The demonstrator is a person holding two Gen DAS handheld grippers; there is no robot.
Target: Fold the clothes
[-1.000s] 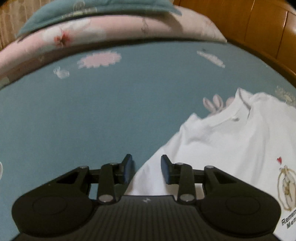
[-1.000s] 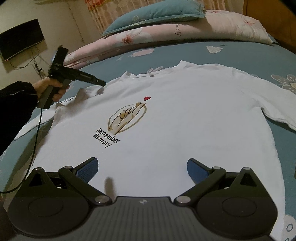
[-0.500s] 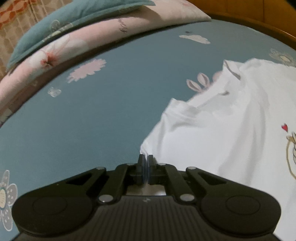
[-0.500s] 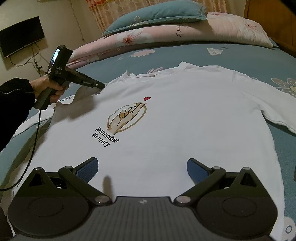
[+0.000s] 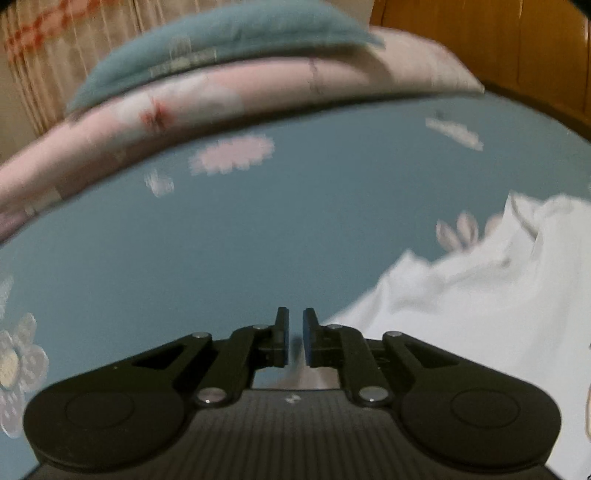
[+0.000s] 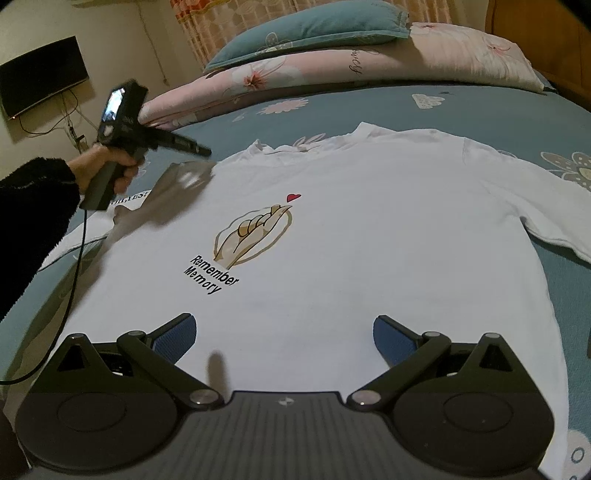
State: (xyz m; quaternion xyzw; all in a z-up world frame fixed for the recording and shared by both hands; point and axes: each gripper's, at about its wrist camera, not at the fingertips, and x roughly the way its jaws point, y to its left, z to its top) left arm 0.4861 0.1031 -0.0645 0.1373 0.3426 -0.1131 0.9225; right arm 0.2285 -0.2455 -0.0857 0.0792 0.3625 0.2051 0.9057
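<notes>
Our left gripper (image 5: 293,341) has its jaws opening, nothing between them, beside the shirt (image 6: 332,236) spread flat on the bed (image 6: 498,114). Only the right view shows our right gripper (image 6: 284,334) spread wide above the hem. The pillows (image 6: 314,26) sit well beyond; nothing blocks the shirt.

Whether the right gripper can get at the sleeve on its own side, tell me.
Probably yes. The right gripper hangs open over the shirt, and that sleeve lies flat on the bed, uncovered, with nothing between the two.
</notes>
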